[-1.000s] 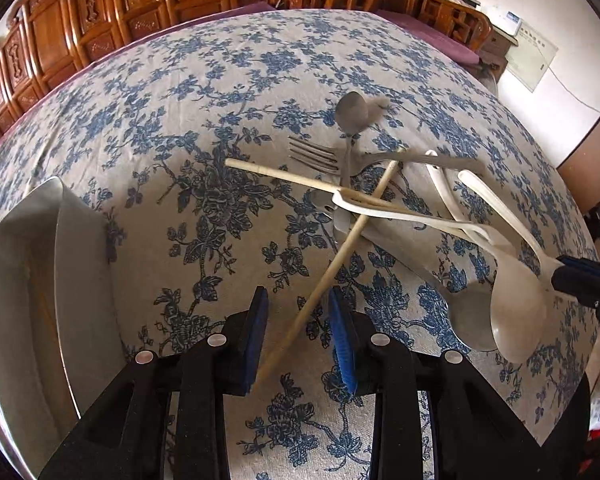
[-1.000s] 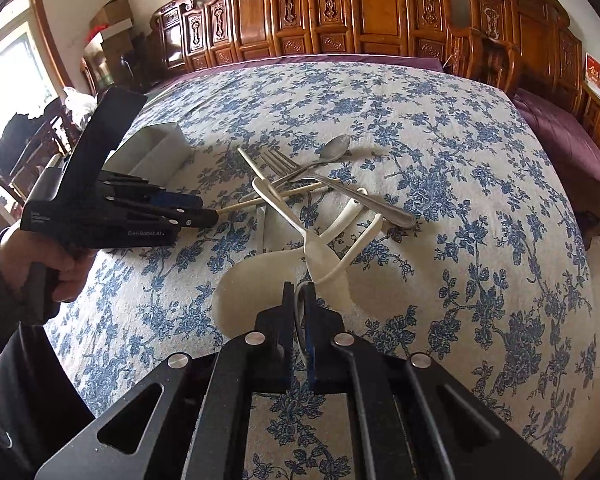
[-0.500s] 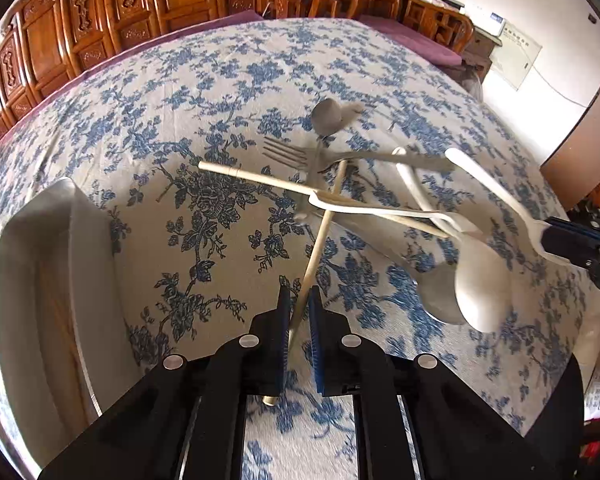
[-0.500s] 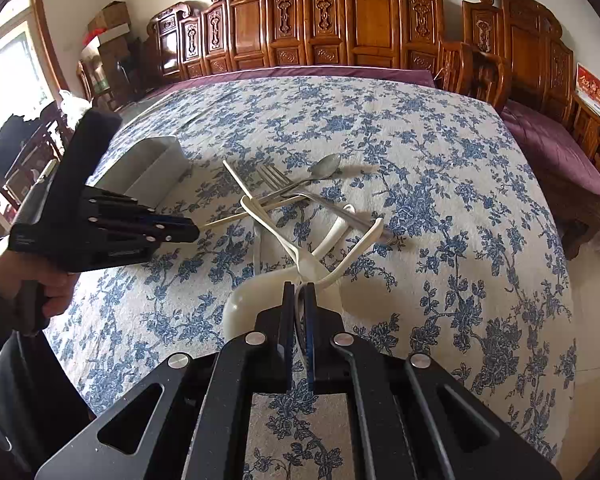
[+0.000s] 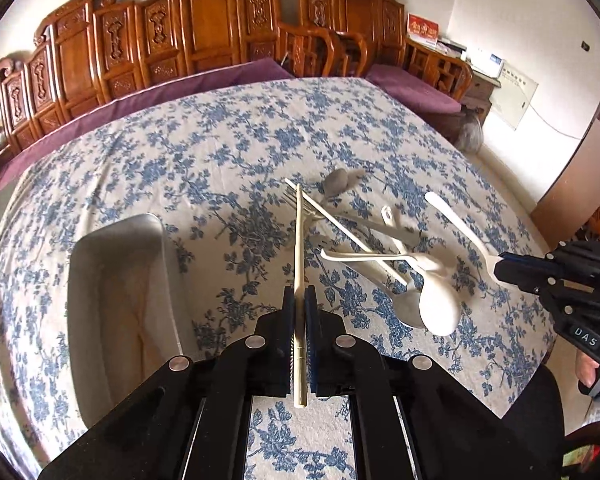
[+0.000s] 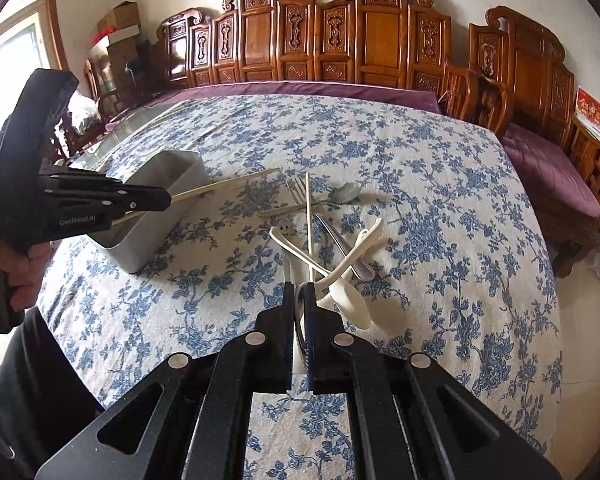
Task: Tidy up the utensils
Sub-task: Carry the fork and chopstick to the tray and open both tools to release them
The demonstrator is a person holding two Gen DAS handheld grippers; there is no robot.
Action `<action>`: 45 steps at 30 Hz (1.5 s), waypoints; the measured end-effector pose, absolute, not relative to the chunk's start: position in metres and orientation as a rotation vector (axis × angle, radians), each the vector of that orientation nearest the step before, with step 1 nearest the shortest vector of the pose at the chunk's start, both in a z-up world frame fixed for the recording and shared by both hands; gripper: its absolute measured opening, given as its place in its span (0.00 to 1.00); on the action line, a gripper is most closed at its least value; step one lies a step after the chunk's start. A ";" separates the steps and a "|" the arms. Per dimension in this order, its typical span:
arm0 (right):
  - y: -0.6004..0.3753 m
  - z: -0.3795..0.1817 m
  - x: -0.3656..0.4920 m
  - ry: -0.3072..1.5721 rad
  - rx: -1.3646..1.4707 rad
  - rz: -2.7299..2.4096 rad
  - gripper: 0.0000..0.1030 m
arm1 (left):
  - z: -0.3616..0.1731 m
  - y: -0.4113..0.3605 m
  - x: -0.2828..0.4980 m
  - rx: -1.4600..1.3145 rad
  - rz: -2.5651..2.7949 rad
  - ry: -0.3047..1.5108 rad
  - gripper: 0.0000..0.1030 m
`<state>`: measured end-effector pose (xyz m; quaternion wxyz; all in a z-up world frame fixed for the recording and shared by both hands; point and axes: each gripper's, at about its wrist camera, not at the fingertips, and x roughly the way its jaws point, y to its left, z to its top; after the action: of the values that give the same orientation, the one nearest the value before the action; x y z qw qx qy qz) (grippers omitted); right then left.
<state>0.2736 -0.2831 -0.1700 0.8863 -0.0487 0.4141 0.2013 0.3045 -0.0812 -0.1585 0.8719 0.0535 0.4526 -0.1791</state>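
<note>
Blue-and-white floral tablecloth (image 5: 204, 168) filling most of both views, with carved wooden chairs (image 6: 380, 40) along the top of the frame. Grey rectangular utensil bin (image 5: 112, 304) at lower left in the left wrist view, at centre left (image 6: 156, 216) in the right wrist view, standing on the cloth.

Left gripper (image 5: 299, 300) at bottom centre of its own view, clenched on one pale chopstick (image 5: 299, 248); chopstick running straight up the frame between the blue pads, its butt end poking out below the fingers, its tip over the heap. Same gripper at left (image 6: 164, 202) in the right wrist view, chopstick (image 6: 228, 185) jutting rightward across the bin's rim, clear of the cloth.

Right gripper (image 6: 300, 308) at bottom centre of its view, clamped on the bowl end of a white plastic spoon (image 6: 288, 248), handle pointing up and left beyond the fingertips. Seen at right edge (image 5: 498, 270) in the left wrist view, spoon (image 5: 460, 226) slanting to upper left.

Loose heap right of centre: second chopstick (image 5: 340, 228), metal fork (image 5: 300, 204), metal spoon (image 5: 336, 182), white ladle-shaped spoon (image 5: 438, 306), crossing one another.
</note>
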 end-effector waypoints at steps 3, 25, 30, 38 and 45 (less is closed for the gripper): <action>-0.276 -0.163 0.273 0.850 -0.108 0.429 0.05 | -0.149 -0.073 0.299 0.104 -0.363 0.926 0.04; -0.181 -0.128 0.273 0.787 -0.168 0.571 0.05 | -0.140 0.025 0.286 0.052 -0.219 0.910 0.04; -0.163 -0.126 0.275 0.787 -0.180 0.592 0.05 | -0.150 0.041 0.287 0.042 -0.199 0.926 0.04; -0.136 -0.128 0.275 0.796 -0.201 0.624 0.05 | -0.172 0.059 0.291 0.020 -0.174 0.967 0.04; -0.118 -0.129 0.277 0.804 -0.211 0.649 0.05 | -0.191 0.067 0.300 0.009 -0.155 1.009 0.04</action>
<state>0.2769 -0.1184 -0.1289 0.8642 -0.1008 0.3836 0.3096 0.3000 0.0670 -0.1915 0.8725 0.0042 0.4830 -0.0741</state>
